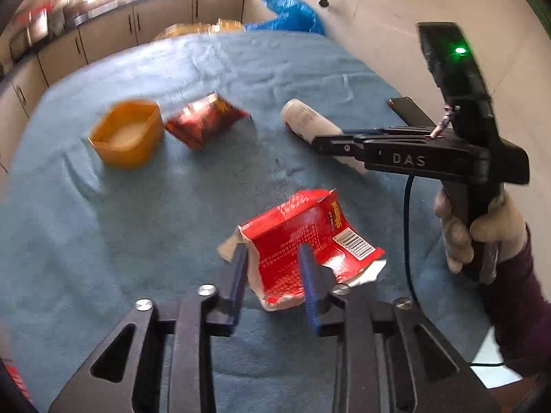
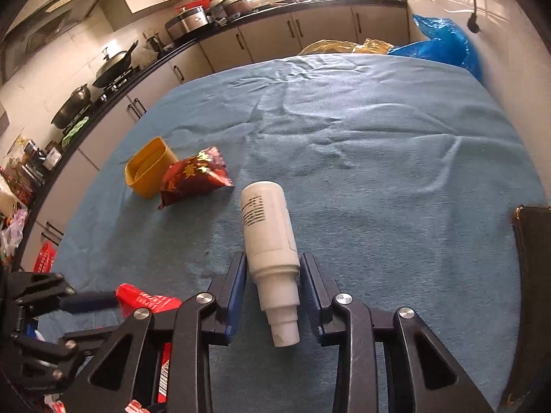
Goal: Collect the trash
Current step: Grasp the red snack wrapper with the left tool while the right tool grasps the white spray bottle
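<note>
The right gripper (image 1: 318,144) bears the raised letters "DAS" on its black body; the torn red carton (image 1: 303,241) carries a barcode and dense white print too small to read; the dark red snack bag (image 2: 194,175) shows gold Chinese characters, one reading "黄"; the white bottle (image 2: 267,227) has rows of illegible black print.
</note>
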The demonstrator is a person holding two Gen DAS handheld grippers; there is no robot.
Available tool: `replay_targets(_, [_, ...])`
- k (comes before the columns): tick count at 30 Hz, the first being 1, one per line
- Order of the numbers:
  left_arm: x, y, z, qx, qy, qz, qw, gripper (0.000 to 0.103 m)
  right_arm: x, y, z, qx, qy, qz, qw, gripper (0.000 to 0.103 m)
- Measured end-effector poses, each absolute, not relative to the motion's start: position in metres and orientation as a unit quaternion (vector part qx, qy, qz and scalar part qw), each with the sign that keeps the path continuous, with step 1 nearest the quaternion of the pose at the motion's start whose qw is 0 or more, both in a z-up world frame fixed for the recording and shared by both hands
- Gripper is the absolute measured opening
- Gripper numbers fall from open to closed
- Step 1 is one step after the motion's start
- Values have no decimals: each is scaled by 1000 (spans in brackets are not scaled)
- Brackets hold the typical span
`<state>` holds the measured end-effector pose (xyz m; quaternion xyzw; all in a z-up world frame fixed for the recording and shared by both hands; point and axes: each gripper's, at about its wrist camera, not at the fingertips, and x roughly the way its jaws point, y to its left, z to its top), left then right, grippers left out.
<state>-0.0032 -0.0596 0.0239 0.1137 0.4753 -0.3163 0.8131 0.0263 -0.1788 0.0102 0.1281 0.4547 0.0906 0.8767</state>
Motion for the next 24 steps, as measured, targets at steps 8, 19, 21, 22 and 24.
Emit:
replay_targets(8, [5, -81, 30, 163, 425, -338, 823, 64, 27, -188, 10, 140, 439, 84, 884, 54])
replay_targets(19, [-20, -106, 1, 195, 448, -337, 805, 65, 30, -183, 10, 121, 428, 73, 893, 54])
replay_targets(21, [-29, -107, 0, 192, 445, -327, 811, 60, 29, -181, 10, 114, 426, 70, 895, 54])
replay_targets(22, [-34, -106, 0, 191, 442, -320, 816, 55, 28, -180, 10, 110, 426, 67, 896, 47])
replay_targets(24, [-45, -102, 4, 180, 438, -314, 823, 34, 28, -177, 10, 100, 428, 59, 896, 32])
